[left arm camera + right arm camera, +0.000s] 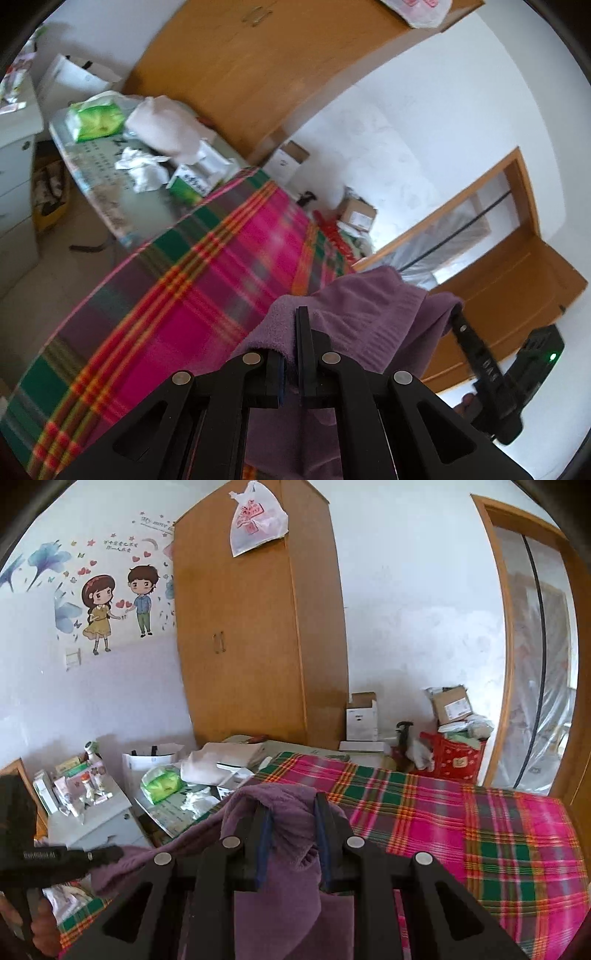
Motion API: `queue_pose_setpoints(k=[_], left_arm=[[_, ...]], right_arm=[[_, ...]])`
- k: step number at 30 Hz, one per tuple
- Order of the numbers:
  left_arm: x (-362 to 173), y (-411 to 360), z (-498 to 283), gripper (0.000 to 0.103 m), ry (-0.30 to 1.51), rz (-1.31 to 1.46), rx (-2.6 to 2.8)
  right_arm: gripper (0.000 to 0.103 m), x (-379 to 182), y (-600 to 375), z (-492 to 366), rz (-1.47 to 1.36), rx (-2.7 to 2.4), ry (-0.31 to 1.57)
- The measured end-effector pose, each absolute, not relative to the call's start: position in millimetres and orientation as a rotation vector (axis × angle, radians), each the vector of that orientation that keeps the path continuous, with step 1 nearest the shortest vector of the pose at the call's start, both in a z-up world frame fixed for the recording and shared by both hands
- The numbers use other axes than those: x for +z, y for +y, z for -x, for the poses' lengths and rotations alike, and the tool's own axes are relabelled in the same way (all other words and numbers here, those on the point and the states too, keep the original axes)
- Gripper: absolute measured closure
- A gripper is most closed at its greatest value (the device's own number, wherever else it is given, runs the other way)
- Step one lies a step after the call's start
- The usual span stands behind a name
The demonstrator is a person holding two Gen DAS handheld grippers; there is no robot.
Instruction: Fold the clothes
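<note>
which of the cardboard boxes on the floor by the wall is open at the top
The white box right beside the wardrobe: its top flaps stand up. The brown box nearer the doorway looks taped shut.

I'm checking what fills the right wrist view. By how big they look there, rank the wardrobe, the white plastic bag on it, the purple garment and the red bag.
1. wardrobe
2. purple garment, though nearness to the camera inflates it
3. white plastic bag
4. red bag, about like the plastic bag, so unsure

bed: plaid cotton bedsheet (480,830) fills lower right of the right wrist view
garment: purple fleece garment (280,812) bottom centre, over the sheet
wardrobe: tall orange wooden wardrobe (258,627) behind, upper centre
nightstand: white drawer nightstand (92,823) lower left
</note>
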State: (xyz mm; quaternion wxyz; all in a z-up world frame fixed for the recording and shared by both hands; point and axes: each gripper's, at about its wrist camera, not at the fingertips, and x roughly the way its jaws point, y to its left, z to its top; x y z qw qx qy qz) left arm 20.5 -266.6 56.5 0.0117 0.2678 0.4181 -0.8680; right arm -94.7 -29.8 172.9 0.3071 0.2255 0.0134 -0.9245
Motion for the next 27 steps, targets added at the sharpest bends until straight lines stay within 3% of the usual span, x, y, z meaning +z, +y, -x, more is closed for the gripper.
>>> queue_pose_setpoints(k=[8, 13, 19, 23, 27], left_arm=[[35, -265, -24, 0.099, 1.244, -0.967, -2.67], [42, -263, -40, 0.077, 1.221, -0.954, -2.692], [63, -247, -63, 0.074, 1.07, -0.907, -2.776], [73, -217, -68, 0.072, 0.968, -0.961, -2.893], [59, -187, -53, 0.072, 0.991, -1.157, -2.937]], right_arm=[[0.077, 131, -48, 111, -0.826, -2.348, 0.08], [0.075, 127, -32, 105, -0.894, -2.333, 0.107], [0.066, 131, 20, 92, -0.909, -2.363, 0.038], [0.065, 130, 59, 76, -0.921, -2.394, 0.017], [0.065, 111, 89, 51, -0.987, -2.423, 0.08]])
